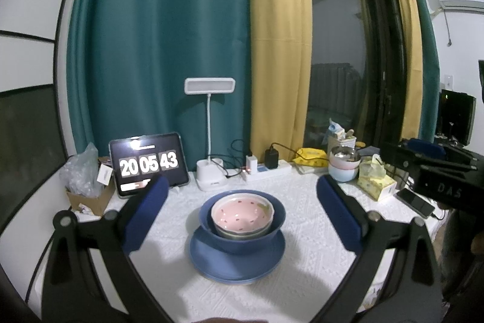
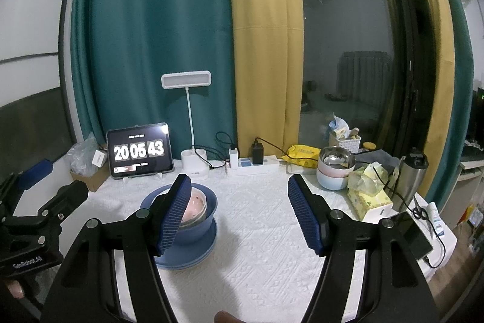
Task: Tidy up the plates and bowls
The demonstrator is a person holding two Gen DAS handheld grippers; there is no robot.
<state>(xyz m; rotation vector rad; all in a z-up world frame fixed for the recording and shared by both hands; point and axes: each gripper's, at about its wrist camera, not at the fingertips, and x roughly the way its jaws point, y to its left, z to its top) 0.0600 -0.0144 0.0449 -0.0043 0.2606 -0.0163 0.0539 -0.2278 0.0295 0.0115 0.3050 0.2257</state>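
A pink dotted bowl [image 1: 242, 212] is nested in a blue bowl [image 1: 242, 238], which stands on stacked blue plates [image 1: 237, 259] on the white tablecloth. My left gripper [image 1: 242, 189] hovers in front of the stack, open wide, with nothing between its blue pads. My right gripper [image 2: 239, 186] is also open and empty. It sits to the right of the stack, and its left finger [image 2: 174, 214] covers part of the pink bowl [image 2: 198, 203] and blue bowl [image 2: 199, 227]. The plates [image 2: 193, 255] show beneath.
At the back stand a tablet clock [image 1: 148, 164], a white lamp [image 1: 209, 171], a power strip [image 1: 266, 170] and a cardboard box [image 1: 90, 196]. Right of centre are stacked bowls topped by a steel bowl [image 2: 335, 170], a tissue box [image 2: 369, 196], a steel flask [image 2: 411, 180] and a phone [image 2: 413, 235].
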